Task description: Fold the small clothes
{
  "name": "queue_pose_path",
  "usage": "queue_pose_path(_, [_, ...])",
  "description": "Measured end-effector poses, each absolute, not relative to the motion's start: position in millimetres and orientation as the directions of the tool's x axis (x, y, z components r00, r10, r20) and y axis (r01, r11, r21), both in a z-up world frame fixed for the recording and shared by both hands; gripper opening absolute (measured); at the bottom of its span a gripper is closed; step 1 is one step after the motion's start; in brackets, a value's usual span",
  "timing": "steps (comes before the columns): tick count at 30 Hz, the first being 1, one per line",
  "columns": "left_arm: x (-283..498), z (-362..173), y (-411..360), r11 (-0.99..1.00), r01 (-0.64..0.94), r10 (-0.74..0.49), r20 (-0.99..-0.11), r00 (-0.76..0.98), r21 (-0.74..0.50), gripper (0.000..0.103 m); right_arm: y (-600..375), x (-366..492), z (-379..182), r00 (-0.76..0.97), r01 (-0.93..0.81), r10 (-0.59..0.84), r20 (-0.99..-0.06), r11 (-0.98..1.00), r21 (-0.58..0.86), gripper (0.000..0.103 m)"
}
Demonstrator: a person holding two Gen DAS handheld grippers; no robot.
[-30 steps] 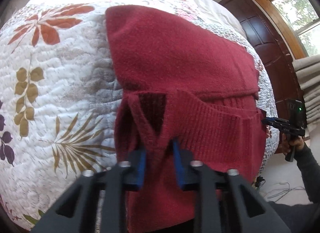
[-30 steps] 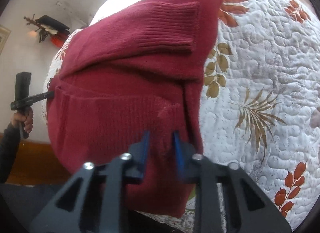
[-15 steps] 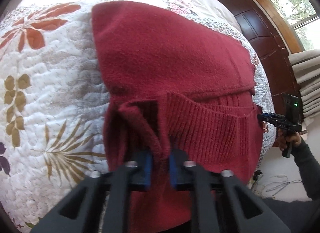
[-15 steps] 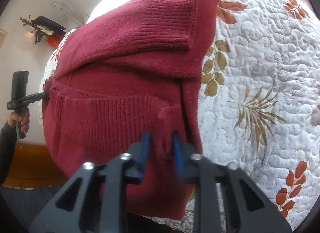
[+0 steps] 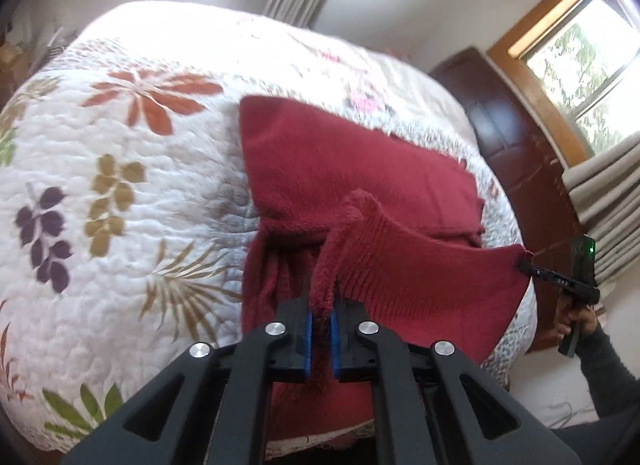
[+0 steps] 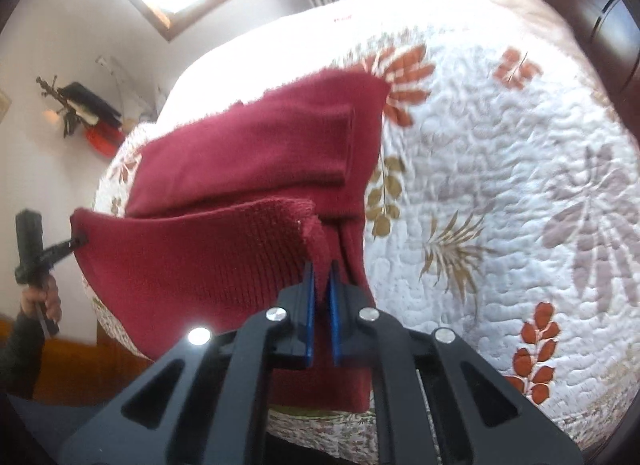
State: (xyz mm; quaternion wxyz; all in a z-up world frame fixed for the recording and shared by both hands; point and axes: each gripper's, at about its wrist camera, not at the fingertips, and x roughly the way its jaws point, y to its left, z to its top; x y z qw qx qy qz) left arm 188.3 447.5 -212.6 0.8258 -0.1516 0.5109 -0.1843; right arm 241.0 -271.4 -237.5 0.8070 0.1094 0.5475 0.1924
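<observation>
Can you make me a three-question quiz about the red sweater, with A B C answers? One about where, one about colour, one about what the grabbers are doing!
1. Where does the dark red knitted sweater lie?
A. on the white quilted bedspread with leaf prints
B. on the floor
C. on a chair

2. What colour are the pads inside the left gripper?
A. green
B. yellow
C. blue

3. What are the left gripper and the right gripper doing?
A. both hang open, holding nothing
B. each is shut on a corner of the sweater's ribbed hem
C. only one holds cloth

Answers: 1 A, the quilt shows all around the sweater. 2 C, blue strips line the fingers. 3 B, red knit is pinched between both pairs of fingers, and the hem is raised.
</observation>
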Motion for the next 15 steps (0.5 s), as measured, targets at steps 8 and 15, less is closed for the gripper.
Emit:
queue_pose_path(8, [171.0,-162.4,455.8,0.867,0.181,-0.482,-0.685,0.547,-0.465,0.006,-270.2,238.2,-180.7,0.456,-0.201,0.438,-0.775,0.899,0.39,0.005])
queue_pose_path(15, [188.8,-117.2,452.8,0.869,0.255,-0.485,-0.628,0.608,-0.424,0.006,-271.3,256.7,-130.6,0.54,-0.228,0.451,-0.71,0.891,0.393,0.005])
